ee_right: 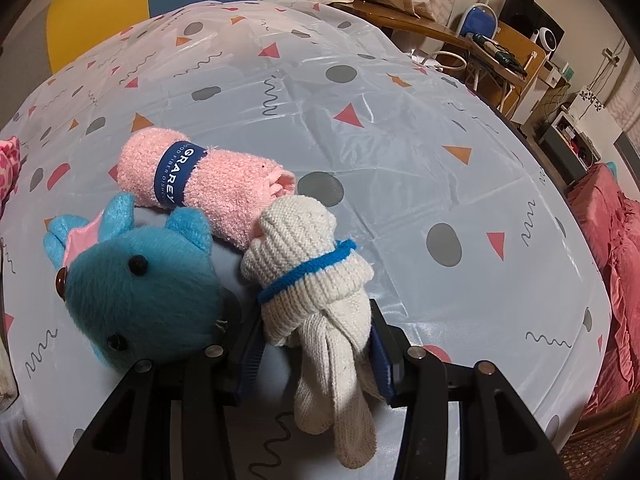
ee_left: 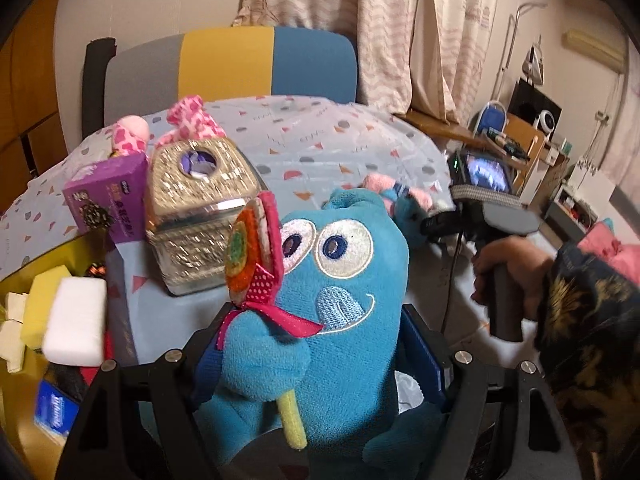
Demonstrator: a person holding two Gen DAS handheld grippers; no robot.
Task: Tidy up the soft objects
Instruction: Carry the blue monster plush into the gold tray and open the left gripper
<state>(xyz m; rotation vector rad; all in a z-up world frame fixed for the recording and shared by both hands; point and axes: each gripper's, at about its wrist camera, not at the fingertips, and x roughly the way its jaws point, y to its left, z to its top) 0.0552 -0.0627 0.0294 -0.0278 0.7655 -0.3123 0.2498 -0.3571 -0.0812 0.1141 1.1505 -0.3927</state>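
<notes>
A blue plush monster (ee_left: 340, 280) clutching a felt lollipop (ee_left: 248, 260) fills the left wrist view. My left gripper (ee_left: 316, 364) is shut on its body and holds it above the table. In the right wrist view a rolled pair of white knitted socks (ee_right: 312, 264) with a blue stripe lies on the patterned tablecloth (ee_right: 400, 120), and my right gripper (ee_right: 316, 356) is shut on its near end. Touching the socks are a rolled pink towel (ee_right: 208, 180) with a blue band and a teal furry plush (ee_right: 140, 288).
A glittery gold tissue box (ee_left: 200, 216), a purple box (ee_left: 108, 200) and a pink-and-white plush (ee_left: 128, 136) stand at the table's left. Left of the table is a yellow bin (ee_left: 40, 256) holding a white sponge (ee_left: 76, 324) and a yellow one. A grey, yellow and blue chair back (ee_left: 224, 64) rises behind.
</notes>
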